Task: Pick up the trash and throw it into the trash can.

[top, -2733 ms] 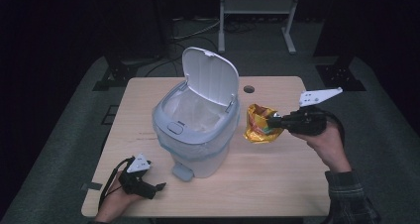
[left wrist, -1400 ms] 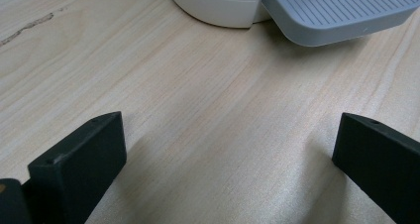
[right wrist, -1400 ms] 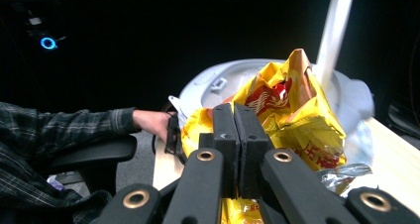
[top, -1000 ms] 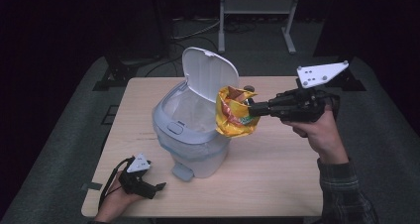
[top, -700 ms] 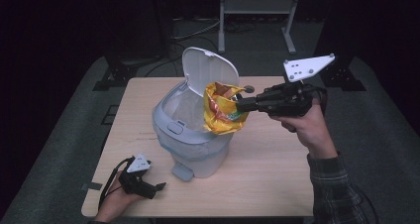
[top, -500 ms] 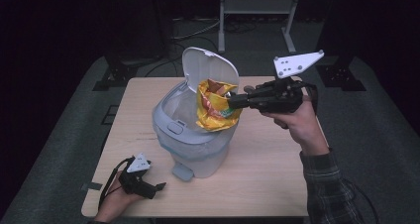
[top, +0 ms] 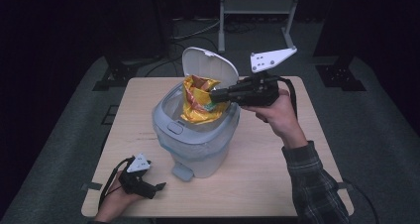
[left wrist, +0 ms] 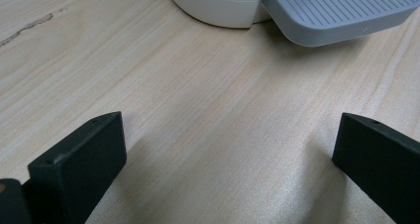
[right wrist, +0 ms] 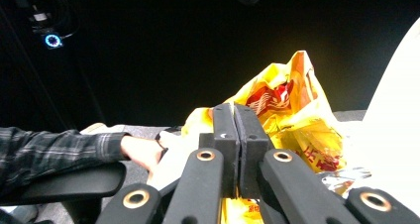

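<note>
A pale wooden table (top: 277,179) stands in a dark room, and on it, a little left of centre, sits a light grey plastic pedal bin (top: 198,140) with its white hinged lid (top: 210,68) tipped up at the far side. The person's right hand (top: 277,116) reaches in from the right and holds the black two-jaw right gripper (top: 215,95) over the bin's open mouth, its grey three-cornered plate standing above it. The jaws are pressed together on a crumpled yellow and red foil snack bag (top: 198,101), which hangs in the opening with its lower part just inside the rim and its top in front of the raised lid. In the right gripper view the two jaws meet with no gap, pinching the bag (right wrist: 292,115) at its near edge, and a plaid sleeve (right wrist: 54,149) lies at the left. At the near left corner of the table the left hand (top: 114,206) rests with the black left gripper (top: 157,188) lying low on the wood, well apart from the bin. In the left gripper view its jaws stand wide with bare table between them, and the bin's grey ribbed foot pedal (left wrist: 337,11) is just beyond.
</note>
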### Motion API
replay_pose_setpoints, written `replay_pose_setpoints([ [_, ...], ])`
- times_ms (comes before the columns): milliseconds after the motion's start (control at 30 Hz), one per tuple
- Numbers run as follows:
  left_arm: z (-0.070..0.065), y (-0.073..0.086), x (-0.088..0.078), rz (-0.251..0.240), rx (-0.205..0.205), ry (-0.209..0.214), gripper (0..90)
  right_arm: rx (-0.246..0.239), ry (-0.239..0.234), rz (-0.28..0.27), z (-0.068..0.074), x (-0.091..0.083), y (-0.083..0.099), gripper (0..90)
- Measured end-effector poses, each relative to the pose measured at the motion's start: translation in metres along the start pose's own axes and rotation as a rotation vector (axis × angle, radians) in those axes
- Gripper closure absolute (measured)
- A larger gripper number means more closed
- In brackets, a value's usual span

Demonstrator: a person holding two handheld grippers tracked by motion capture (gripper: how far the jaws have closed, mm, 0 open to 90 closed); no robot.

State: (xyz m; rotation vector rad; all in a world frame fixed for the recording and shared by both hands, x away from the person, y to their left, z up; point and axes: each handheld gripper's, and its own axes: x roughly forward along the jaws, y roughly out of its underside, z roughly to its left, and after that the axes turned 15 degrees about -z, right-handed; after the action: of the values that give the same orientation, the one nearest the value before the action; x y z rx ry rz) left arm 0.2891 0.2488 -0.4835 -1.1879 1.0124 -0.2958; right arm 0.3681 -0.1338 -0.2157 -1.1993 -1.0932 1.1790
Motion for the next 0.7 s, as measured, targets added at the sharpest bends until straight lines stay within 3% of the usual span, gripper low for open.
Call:
replay_pose_setpoints([
  [400,0.000,0.000,0.000,0.000,0.000,0.002,0.0,-0.009,0.037,0.027,-0.011,0.026,0.008,87.6],
  [500,0.000,0.000,0.000,0.000,0.000,0.002,0.0,-0.024,0.052,0.028,-0.010,0.029,0.009,74.4],
  [700,0.000,0.000,0.000,0.000,0.001,0.002,0.0,-0.035,0.090,0.007,-0.008,0.025,0.007,67.9],
])
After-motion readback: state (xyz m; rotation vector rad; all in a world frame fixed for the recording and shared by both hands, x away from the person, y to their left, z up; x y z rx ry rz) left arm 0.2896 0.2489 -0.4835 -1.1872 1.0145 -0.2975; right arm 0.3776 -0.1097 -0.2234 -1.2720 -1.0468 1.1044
